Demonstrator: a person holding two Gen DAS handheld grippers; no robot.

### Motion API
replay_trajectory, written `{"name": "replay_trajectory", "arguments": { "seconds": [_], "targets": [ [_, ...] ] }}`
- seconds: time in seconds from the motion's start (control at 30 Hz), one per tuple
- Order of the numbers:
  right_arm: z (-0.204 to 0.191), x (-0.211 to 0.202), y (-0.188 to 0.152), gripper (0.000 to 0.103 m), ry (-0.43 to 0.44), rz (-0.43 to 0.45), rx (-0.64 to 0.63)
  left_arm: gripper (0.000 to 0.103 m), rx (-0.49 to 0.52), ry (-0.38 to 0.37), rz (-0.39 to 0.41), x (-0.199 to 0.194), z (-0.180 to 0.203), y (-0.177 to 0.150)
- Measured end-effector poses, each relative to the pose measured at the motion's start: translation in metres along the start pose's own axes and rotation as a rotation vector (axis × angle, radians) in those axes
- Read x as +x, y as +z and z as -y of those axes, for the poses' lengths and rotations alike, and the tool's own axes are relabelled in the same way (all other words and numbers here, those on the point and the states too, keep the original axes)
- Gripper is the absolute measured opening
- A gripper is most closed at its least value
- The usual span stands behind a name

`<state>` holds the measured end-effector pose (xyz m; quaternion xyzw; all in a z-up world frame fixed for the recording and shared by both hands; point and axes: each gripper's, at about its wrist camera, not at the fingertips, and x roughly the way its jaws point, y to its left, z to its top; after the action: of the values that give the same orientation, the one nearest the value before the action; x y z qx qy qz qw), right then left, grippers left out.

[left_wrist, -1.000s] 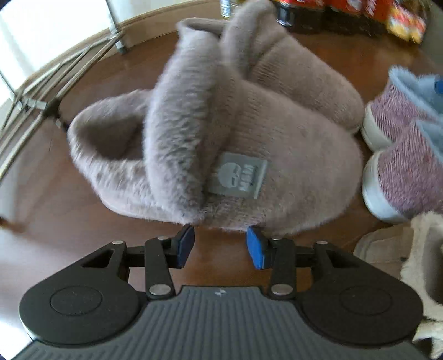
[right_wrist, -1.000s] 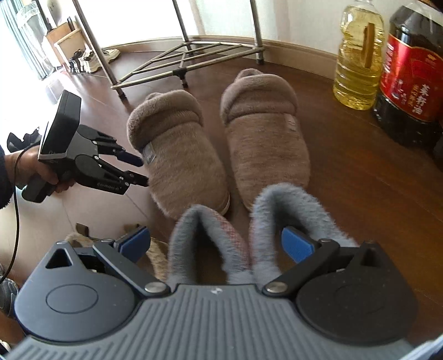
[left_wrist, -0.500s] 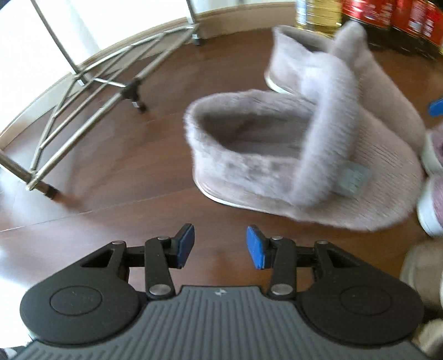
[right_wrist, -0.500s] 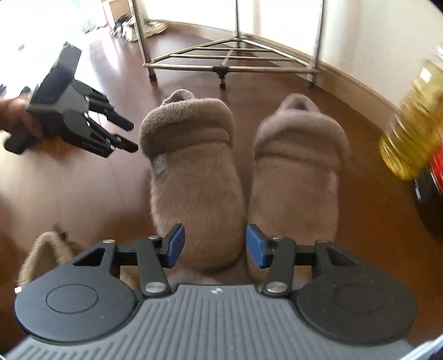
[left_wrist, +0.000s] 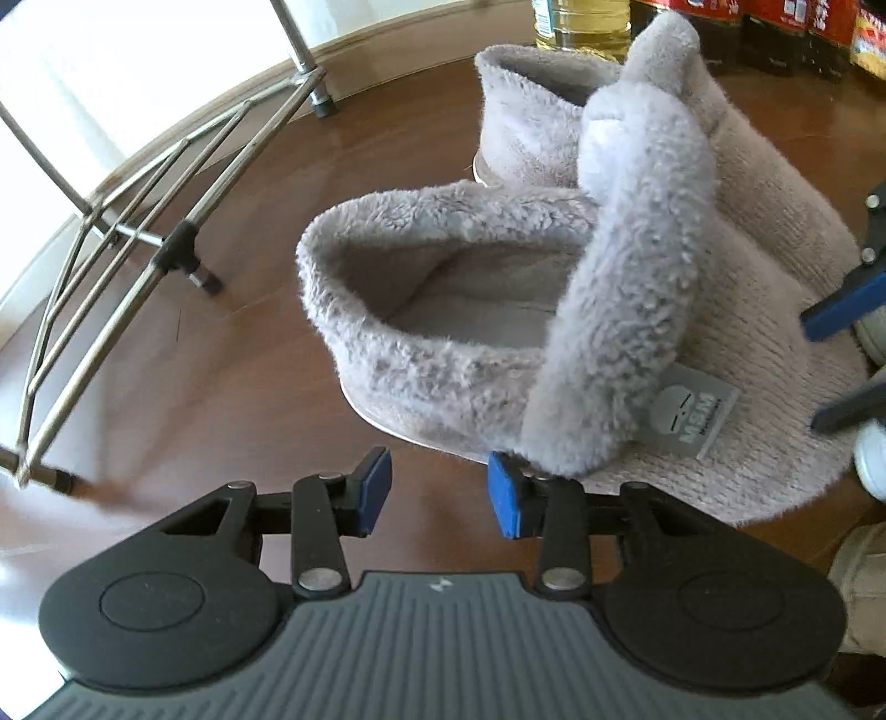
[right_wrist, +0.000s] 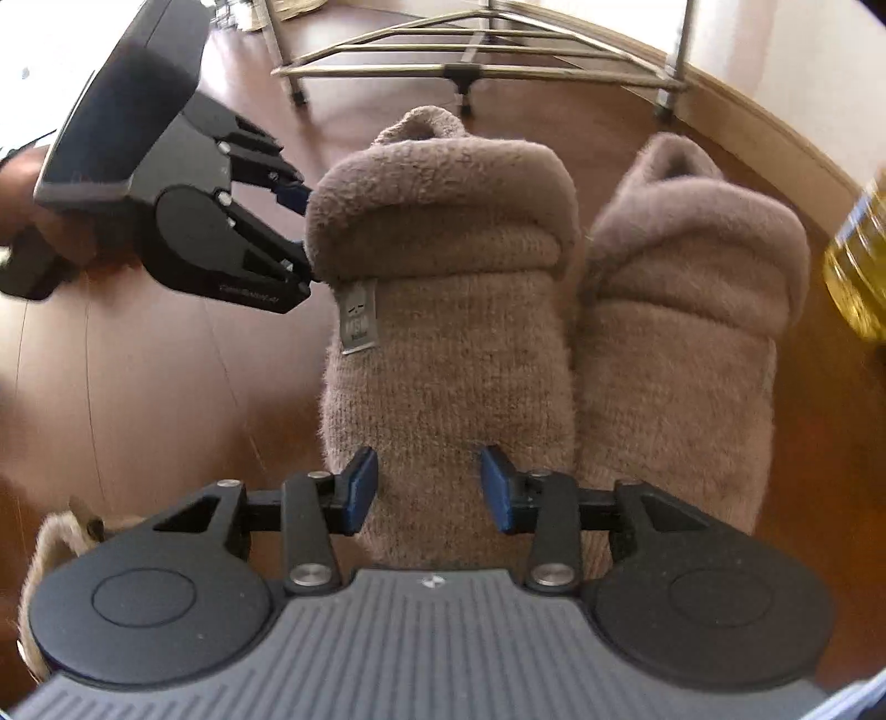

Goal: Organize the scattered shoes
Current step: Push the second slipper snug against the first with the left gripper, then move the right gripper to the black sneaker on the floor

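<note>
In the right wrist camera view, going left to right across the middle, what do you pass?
Left gripper, in a hand → brown slipper with the grey tag → second brown slipper → oil bottle at the right edge.

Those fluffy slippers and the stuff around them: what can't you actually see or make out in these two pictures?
- Near slipper, right wrist view: its toe is hidden behind the right gripper, so any contact there cannot be told.
- Oil bottle, right wrist view: blurred and cut off by the right edge.
- Bottles' labels, left wrist view: cut off by the top edge, unreadable.
- Beige shoe, left wrist view: only a sliver shows at the right edge.
- Hand, right wrist view: mostly behind the left gripper.
</note>
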<state>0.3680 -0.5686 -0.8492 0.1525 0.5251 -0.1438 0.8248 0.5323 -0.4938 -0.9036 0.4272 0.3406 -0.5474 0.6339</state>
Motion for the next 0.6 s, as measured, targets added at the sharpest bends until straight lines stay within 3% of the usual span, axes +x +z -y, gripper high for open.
{"name": "replay_trajectory", "arguments": {
  "seconds": [0.3,0.5,0.57,0.6],
  "targets": [
    [0.009,0.002,-0.004,0.024,-0.016,0.027,0.08,0.045,-0.061,0.025,0.017,-0.006,0.003,-0.005],
    [0.006,-0.041,-0.019,0.05,-0.013,0.169,0.126,0.048,-0.233,-0.03,0.021,-0.062,0.005,-0.064],
    [0.005,-0.066,-0.029,0.061,0.02,0.253,0.146,0.051,-0.259,-0.058,-0.011,-0.1,0.013,-0.106],
    [0.002,-0.074,-0.033,0.061,0.041,0.268,0.145,0.052,-0.264,-0.066,-0.029,-0.116,0.018,-0.123]
  ]
}}
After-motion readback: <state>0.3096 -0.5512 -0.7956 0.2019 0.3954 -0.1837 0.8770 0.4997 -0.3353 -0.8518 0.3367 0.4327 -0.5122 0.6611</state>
